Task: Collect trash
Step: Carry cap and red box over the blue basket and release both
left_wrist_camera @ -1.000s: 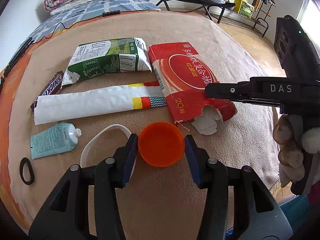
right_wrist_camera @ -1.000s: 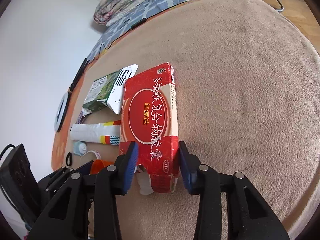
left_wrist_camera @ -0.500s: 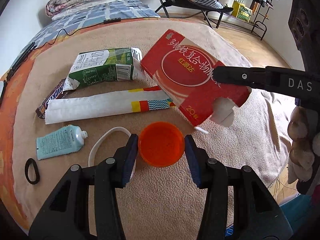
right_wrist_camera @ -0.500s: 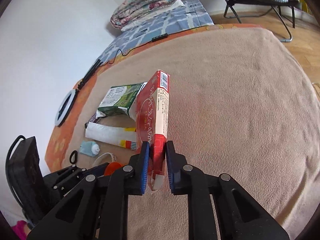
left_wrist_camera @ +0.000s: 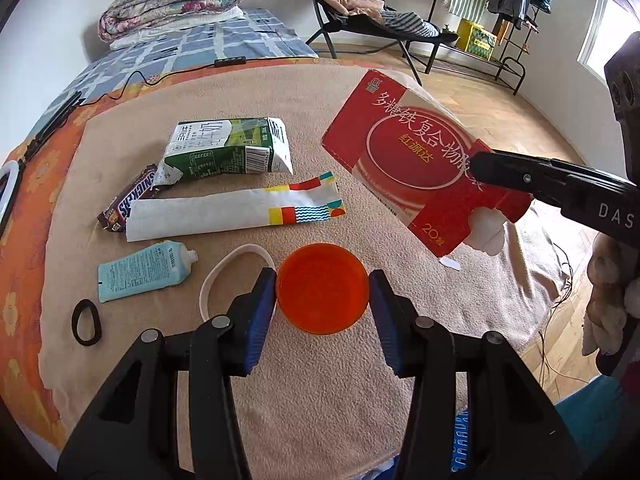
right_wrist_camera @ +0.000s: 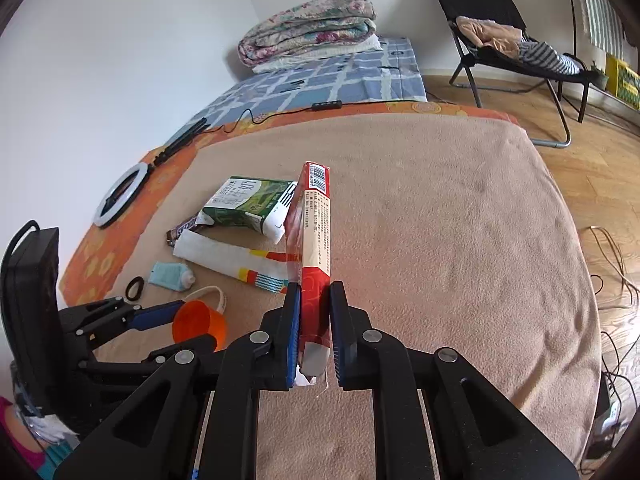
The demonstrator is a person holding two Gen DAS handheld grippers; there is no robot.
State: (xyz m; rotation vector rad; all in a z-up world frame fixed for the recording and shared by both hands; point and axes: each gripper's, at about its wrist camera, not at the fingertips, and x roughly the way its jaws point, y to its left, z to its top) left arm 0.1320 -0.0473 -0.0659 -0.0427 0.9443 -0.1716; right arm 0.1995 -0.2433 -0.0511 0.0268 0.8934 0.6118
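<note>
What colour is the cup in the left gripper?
Orange cup, clearest in the left wrist view.

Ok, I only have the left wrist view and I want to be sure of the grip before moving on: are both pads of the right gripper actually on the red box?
Observer: Yes. In the right wrist view the right gripper has a blue pad pressed on each face of the red box.
Operator: How does the box sit in it?
Observer: Edge-on, barcode end pointing away, torn end down by the pads.
Operator: Anything hidden behind the box?
Observer: No, only tan blanket on that side.
Operator: And my orange cup?
Observer: Seen side-on, the orange cup sits between the fingers of the left gripper.
</note>
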